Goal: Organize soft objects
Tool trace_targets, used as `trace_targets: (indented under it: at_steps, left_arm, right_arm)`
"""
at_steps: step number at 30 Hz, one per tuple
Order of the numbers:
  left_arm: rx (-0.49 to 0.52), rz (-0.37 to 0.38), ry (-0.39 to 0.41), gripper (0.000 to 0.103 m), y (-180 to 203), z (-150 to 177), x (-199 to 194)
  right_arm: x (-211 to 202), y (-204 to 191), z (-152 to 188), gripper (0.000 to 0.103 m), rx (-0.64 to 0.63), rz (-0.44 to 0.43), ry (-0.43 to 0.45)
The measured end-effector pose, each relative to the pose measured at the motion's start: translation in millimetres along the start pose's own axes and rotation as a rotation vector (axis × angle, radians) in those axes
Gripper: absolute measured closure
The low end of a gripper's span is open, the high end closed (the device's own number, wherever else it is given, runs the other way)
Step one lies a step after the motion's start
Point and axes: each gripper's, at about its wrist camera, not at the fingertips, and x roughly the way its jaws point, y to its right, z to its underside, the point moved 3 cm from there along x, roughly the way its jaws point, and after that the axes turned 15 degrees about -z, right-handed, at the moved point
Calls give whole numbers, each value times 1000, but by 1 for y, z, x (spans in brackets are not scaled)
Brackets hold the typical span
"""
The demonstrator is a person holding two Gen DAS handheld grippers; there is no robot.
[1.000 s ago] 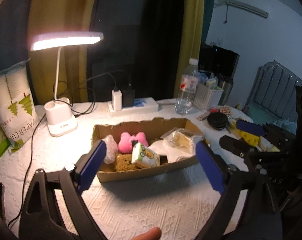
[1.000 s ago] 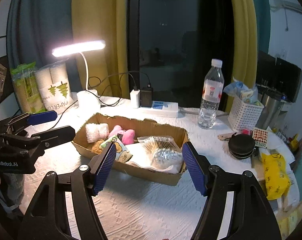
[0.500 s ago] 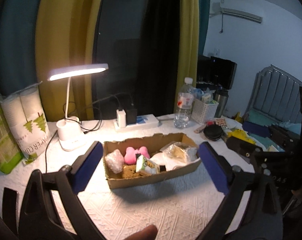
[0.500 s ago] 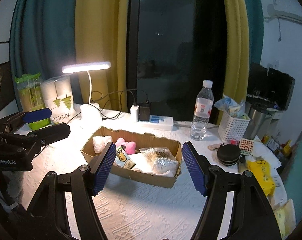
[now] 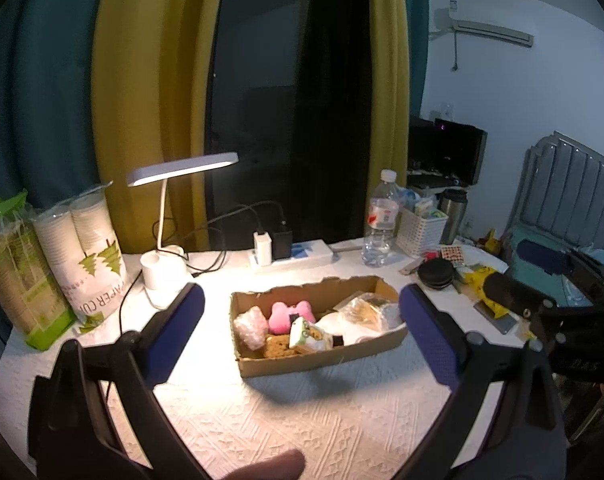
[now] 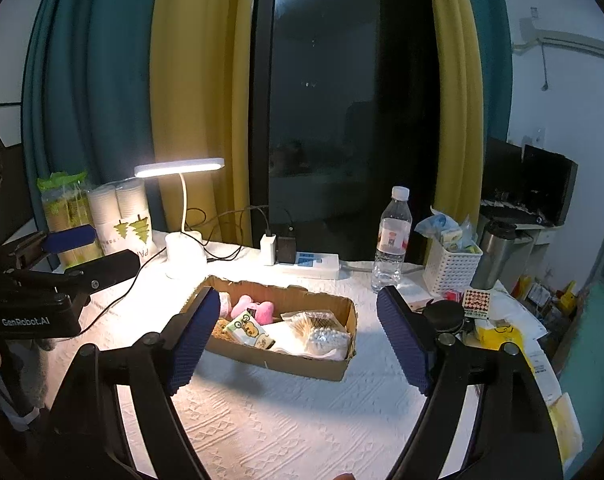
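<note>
A shallow cardboard box [image 5: 322, 360] [image 6: 277, 362] stands mid-table on the white cloth. In it lie a pink plush [image 5: 291, 314] [image 6: 257, 310], a bubble-wrap wad [image 5: 249, 326], a brown sponge [image 5: 279, 346], a cartoon-print pack [image 5: 310, 334] [image 6: 247, 330], and clear bags [image 5: 366, 312] [image 6: 322, 326]. My left gripper [image 5: 302, 328] is open and empty, held back from and above the box. My right gripper [image 6: 302, 338] is open and empty, also back from the box. Each gripper shows at the edge of the other's view.
A lit desk lamp [image 5: 165, 264] [image 6: 181, 256], paper-cup packs [image 5: 89, 256] and a power strip [image 5: 289, 256] stand behind the box. A water bottle [image 6: 390, 252], white basket [image 6: 452, 268], steel mug [image 6: 494, 256], black round case [image 6: 444, 316] and yellow packet [image 6: 498, 332] crowd the right side.
Both grippers have pulled back and risen from the box, which now looks smaller and farther. Both stay open and empty. Nothing in the box moved.
</note>
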Motion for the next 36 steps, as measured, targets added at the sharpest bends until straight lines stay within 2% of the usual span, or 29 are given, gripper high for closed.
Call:
trace_targets:
  at_steps: [10,36]
  left_arm:
    - [9,-7,29,4,4,-8,-6]
    - [12,-38,37,4,7,-20,4]
  right_arm:
    - [-2,6,-4,20,12,14,22]
    - [2,22,-6,20,15,20,24]
